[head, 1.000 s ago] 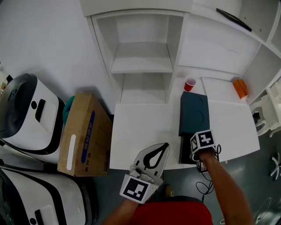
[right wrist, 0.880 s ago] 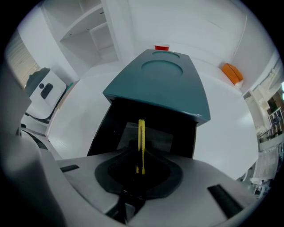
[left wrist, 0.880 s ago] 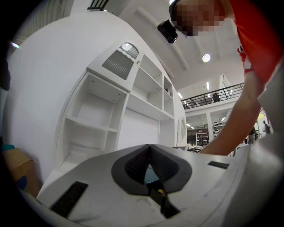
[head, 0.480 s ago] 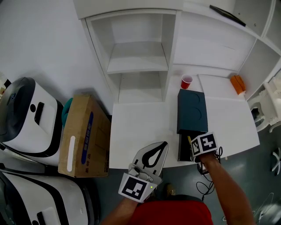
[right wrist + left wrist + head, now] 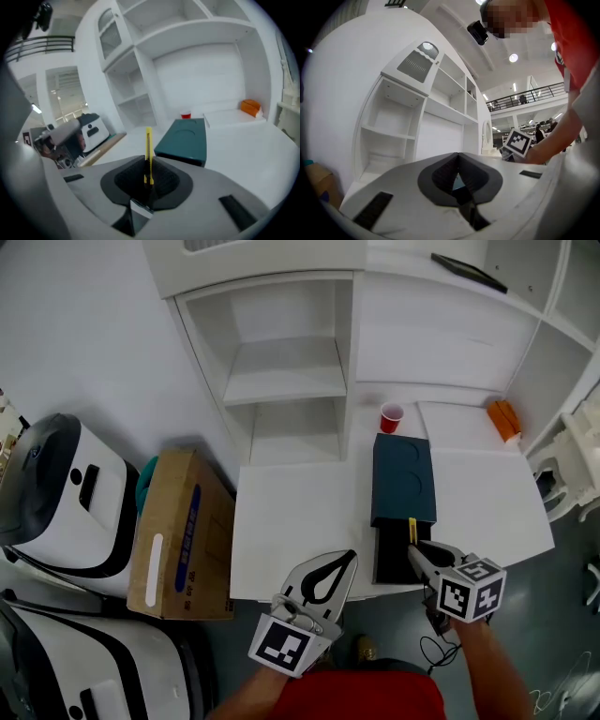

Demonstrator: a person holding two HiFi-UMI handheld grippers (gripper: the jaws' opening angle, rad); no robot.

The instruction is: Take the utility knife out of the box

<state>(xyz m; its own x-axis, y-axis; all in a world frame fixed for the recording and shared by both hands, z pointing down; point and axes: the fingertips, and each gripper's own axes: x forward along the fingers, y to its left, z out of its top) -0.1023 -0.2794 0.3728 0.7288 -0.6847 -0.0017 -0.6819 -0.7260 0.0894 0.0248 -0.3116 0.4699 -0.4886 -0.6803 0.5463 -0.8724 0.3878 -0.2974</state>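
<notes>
Pulling the utility knife (image 5: 148, 150) free of the teal box (image 5: 403, 479) is judged to be the step in hand, and nearly done. The knife is seen clamped upright between the pads of the right claw (image 5: 417, 551), its yellow body standing up out of the jaws at the near end of the box, above the open dark tray (image 5: 387, 557). In the right gripper view the knife appears clear of the box, whose lid lies beyond it. Whether its lower end has cleared the tray rim cannot be told. The left claw (image 5: 345, 562) is noted clenched on nothing, to the left of the box's near end, by the worktop (image 5: 300, 512) edge. A red cup (image 5: 391, 417) is noted just past the box's far end. Bare worktop is seen on both sides of the box. Next move, as judged: the knife is to be carried sideways away from the box and laid flat on the worktop beside it. The grip should be kept firm until the knife rests, since a thin handle pinched at one spot may be expected to pivot.
</notes>
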